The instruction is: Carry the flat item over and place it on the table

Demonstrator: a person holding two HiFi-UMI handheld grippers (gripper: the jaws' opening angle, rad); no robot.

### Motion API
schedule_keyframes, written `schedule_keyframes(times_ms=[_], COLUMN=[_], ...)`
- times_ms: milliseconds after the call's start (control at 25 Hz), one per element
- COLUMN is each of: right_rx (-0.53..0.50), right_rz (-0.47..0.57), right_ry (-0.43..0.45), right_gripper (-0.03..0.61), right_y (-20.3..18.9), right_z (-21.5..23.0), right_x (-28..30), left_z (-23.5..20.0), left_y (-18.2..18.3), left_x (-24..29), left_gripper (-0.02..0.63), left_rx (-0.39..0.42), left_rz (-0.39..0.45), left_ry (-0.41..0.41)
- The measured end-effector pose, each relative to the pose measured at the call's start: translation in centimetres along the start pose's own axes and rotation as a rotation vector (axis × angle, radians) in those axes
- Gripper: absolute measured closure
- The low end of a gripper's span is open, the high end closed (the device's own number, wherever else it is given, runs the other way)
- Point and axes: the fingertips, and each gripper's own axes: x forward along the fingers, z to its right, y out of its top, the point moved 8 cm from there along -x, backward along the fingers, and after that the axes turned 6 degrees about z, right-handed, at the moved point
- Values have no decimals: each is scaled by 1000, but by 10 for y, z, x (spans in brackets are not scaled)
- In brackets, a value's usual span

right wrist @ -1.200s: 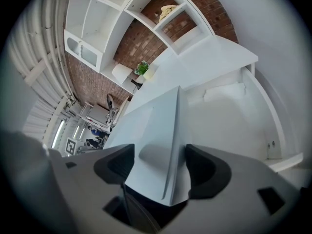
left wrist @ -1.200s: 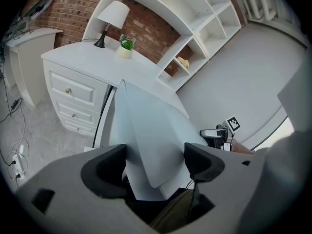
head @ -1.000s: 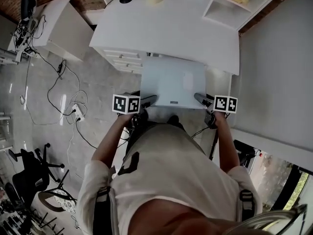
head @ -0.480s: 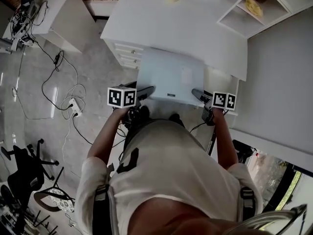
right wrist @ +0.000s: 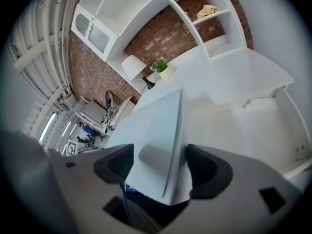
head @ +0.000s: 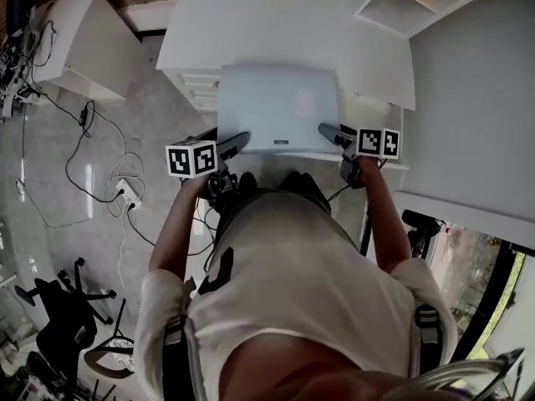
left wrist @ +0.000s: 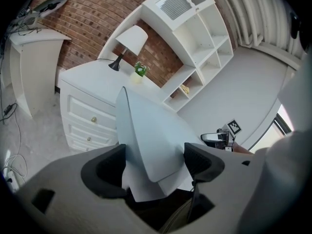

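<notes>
Silver closed laptop (head: 278,107) hangs above the white desk (head: 284,32), left gripper (head: 231,144) and right gripper (head: 332,132) each clamping a near corner.

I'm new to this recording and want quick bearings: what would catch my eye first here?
A flat pale grey slab hangs between the left gripper and right gripper, each clamped on a near corner, above the front edge of the white table with drawers. On the table's far side stand a white-shaded lamp and a small potted plant.
</notes>
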Motion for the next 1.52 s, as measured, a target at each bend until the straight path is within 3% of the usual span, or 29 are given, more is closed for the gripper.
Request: schedule_keyframes(times_ms=[400,1040,1520], right_rx=[50,88,99], right_rz=[0,-21,-16], right_ry=[26,100,134], right_gripper=[239,239,239], right_y=[17,79,83], right_z=[33,84,95], right_x=[5,31,42], left_z=[9,20,13], left_y=[19,84,81], left_x=[34,100,108], left_gripper=[247,247,247], left_rx=[34,66,46], left_rz=[-17,-40,-53], left_ry=[20,86,122])
